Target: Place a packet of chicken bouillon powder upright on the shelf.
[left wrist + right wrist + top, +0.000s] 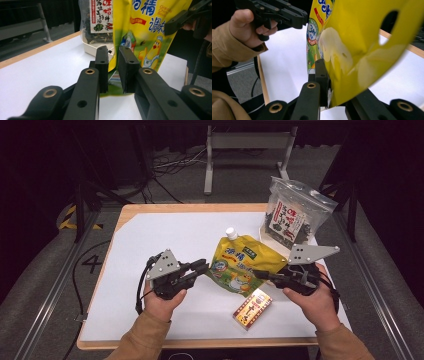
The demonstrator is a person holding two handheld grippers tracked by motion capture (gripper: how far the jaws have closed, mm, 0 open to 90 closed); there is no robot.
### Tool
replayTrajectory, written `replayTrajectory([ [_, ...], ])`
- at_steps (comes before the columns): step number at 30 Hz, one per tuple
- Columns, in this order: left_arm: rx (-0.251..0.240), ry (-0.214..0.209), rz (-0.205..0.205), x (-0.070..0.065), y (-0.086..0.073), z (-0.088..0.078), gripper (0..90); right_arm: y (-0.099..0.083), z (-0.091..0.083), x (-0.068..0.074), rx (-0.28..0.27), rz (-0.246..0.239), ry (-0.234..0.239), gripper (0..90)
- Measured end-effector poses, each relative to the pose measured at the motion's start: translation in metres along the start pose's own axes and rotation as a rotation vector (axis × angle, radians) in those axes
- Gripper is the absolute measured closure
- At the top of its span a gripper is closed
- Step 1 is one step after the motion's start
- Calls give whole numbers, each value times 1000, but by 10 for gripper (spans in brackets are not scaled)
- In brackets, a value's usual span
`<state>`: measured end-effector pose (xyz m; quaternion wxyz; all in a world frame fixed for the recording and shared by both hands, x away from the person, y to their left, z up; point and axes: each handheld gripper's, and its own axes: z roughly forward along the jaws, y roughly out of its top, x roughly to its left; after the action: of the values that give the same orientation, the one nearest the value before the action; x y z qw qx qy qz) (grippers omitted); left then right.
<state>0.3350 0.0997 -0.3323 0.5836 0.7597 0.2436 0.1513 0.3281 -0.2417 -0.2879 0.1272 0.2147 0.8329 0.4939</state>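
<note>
We see the yellow spouted pouch (241, 265) lifted above the white table sheet (150, 245), hanging between the two grippers, in front of the clear bag of dried greens (292, 215) and behind the small red-and-yellow box (253, 308). Our right gripper (261, 273) is clamped narrow on the pouch's edge, the yellow film pinched between its pads. Our left gripper (202, 265) stands with a narrow gap, the pouch's other edge between its jaws, the pads not pressing it.
</note>
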Motion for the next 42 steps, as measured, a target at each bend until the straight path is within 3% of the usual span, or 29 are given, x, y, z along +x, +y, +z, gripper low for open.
replayTrajectory([
  [8, 35, 28, 2, 7, -3, 0, 730, 11, -21, -10, 44, -36, -59, 855],
  [23, 97, 80, 20, 16, -8, -2, 707, 24, -55, -30, 107, -62, -141, 855],
  [35, 139, 79, -8, 27, -11, -7, 670, 27, -76, -45, 129, -67, -198, 855],
  [39, 146, 64, -51, 30, -12, -8, 650, 28, -83, -50, 137, -70, -214, 855],
  [42, 155, 61, -45, 33, -13, -9, 633, 29, -89, -57, 142, -67, -226, 855],
])
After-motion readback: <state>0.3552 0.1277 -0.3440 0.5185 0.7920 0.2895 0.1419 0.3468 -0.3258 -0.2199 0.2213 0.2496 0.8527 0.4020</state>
